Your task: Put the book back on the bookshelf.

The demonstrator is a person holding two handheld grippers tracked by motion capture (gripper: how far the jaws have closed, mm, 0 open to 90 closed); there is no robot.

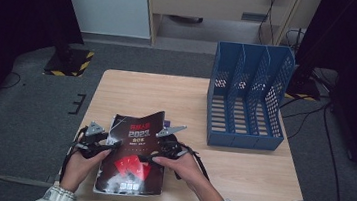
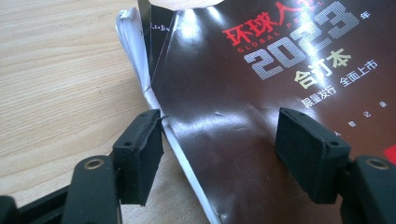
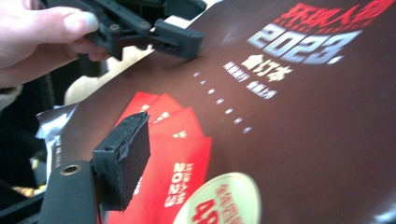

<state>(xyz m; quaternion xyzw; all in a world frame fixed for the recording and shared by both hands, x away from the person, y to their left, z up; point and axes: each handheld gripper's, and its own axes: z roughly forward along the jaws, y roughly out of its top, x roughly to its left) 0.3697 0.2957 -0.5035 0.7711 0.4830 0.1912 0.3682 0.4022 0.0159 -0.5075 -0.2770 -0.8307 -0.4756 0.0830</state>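
Note:
A magazine (image 1: 132,163) with a dark glossy cover, red cards and "2023" printed on it lies on the wooden table (image 1: 239,172), near the front edge. My left gripper (image 1: 107,147) is at its left edge. In the left gripper view its jaws (image 2: 224,154) stand open astride the magazine's (image 2: 243,116) spine edge, with one pad (image 2: 140,154) beside the white page edges and the other over the cover. My right gripper (image 1: 153,153) is at the magazine's right side. One of its pads (image 3: 123,158) stands just clear above the cover (image 3: 289,130), and the raised cover hides the other jaw.
A blue file holder (image 1: 247,95) with three slots stands at the table's right rear. The person's hands come in from the front edge. Behind the table are grey carpet, stand bases and cables.

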